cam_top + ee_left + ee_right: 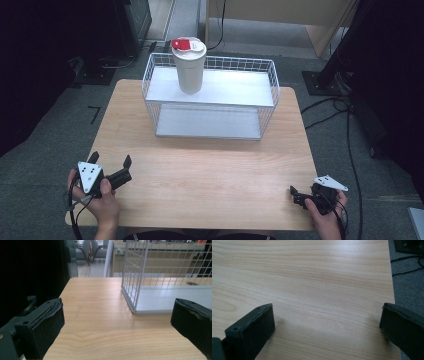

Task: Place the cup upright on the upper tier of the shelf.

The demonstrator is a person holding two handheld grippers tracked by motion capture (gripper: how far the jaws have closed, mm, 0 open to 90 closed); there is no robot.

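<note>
A white tumbler [190, 67] with a red tab on its lid stands upright on the upper shelf of a white wire rack [210, 97] at the far middle of the wooden table [210, 175]. My left gripper [110, 160] rests at the table's near left corner, held by a hand, open with nothing between its jaws. In the left gripper view the gripper [118, 308] points toward the rack's lower left corner [132, 290]. My right gripper [295, 196] sits at the near right edge, open and empty. Bare wood lies between its jaws in the right gripper view [328, 312].
The rack's lower shelf [207, 122] holds nothing. Light wood stretches between the rack and both grippers. Cables [345, 130] run over the grey floor to the right, and dark equipment stands beyond the far left corner. The table's right edge [392, 285] is close to my right gripper.
</note>
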